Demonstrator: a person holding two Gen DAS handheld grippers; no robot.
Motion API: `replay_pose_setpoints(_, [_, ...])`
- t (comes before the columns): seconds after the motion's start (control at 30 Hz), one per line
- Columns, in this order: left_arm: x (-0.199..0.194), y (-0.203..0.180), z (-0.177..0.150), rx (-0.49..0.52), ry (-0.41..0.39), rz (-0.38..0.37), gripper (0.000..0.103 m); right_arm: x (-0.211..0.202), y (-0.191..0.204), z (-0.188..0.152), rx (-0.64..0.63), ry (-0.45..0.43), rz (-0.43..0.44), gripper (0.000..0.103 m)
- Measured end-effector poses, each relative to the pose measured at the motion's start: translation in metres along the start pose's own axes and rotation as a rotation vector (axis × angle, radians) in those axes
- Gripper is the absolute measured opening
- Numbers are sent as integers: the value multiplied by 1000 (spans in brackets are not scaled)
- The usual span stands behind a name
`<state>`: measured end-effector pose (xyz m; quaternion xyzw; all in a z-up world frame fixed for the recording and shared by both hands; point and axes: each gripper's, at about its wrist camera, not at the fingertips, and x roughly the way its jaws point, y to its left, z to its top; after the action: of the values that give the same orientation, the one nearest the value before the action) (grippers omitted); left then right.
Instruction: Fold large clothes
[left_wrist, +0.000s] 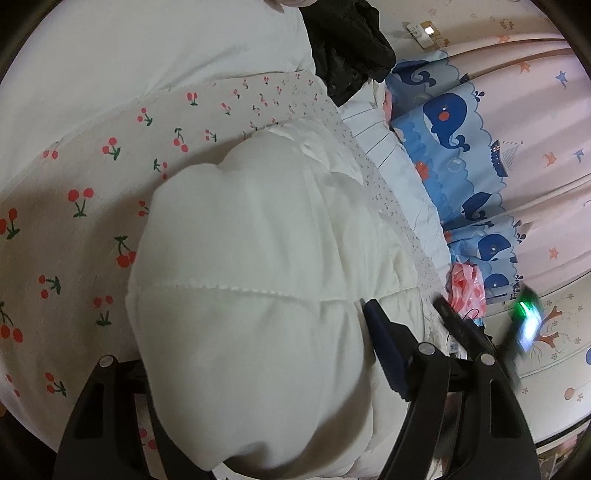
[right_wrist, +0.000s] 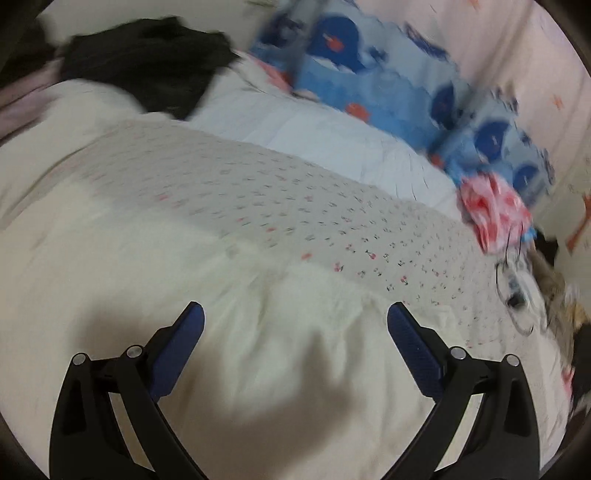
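Note:
A white quilted puffy garment (left_wrist: 251, 295) lies on a cherry-print bedsheet (left_wrist: 92, 192). In the left wrist view its thick fold bulges between my left gripper's (left_wrist: 258, 350) jaws; one blue finger (left_wrist: 384, 347) shows on the right, the other is hidden under the cloth. The jaws look wide apart, so I cannot tell whether they grip. In the blurred right wrist view my right gripper (right_wrist: 295, 314) is open and empty just above the white garment (right_wrist: 258, 332), with the cherry sheet (right_wrist: 295, 206) beyond. The right gripper also shows blurred in the left wrist view (left_wrist: 480, 328).
A black garment (left_wrist: 347, 44) lies at the head of the bed, also in the right wrist view (right_wrist: 147, 62). A blue whale-print quilt (left_wrist: 454, 147) and a pale striped pillow (right_wrist: 314, 133) lie along the pink curtain. A red-and-white cloth (right_wrist: 491, 206) and a tangled cord (right_wrist: 517, 288) sit at the right.

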<state>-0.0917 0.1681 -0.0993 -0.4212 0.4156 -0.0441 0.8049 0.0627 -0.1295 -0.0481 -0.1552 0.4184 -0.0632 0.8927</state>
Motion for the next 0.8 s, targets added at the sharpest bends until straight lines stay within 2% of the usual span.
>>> replay_pose_setpoints(0.07, [0,1,1,-1,3,1,72,52,19,-6,-58,140,35,96])
replay_pose_setpoints(0.17, [2,-2,3,2,12,-9,72,58,14,-8,-22,153,76,96])
replay_pose_setpoints(0.23, [4,0,2,-11,22,-8,72,47,6,-5,-16,158,81,96])
replay_pose_setpoints(0.27, [4,2,2,-18,26,-10,72,37,2,-5,-17,143,75,96])
replay_pose_setpoints(0.33, [4,4,1,-32,27,-15,72,-7,5,-14,-38,49,78,96])
replay_pose_setpoints(0.43, [4,3,-2,-42,23,-15,72,-60,29,-51,-115,-46,54,96])
replay_pose_setpoints(0.53, [8,-1,-6,-47,30,-19,74,-52,56,-86,-225,4,13,96])
replay_pose_setpoints(0.57, [8,-3,-8,-39,31,-13,74,-49,53,-91,-193,-4,28,96])
replay_pose_setpoints(0.63, [8,-5,-10,-21,23,-3,74,-48,43,-83,-138,45,63,96])
replay_pose_setpoints(0.73, [8,-1,-10,-42,30,-16,74,-73,41,-84,-161,-5,37,96])
replay_pose_setpoints(0.8, [7,-1,-10,-49,32,-20,74,-100,40,-98,-168,-52,23,96])
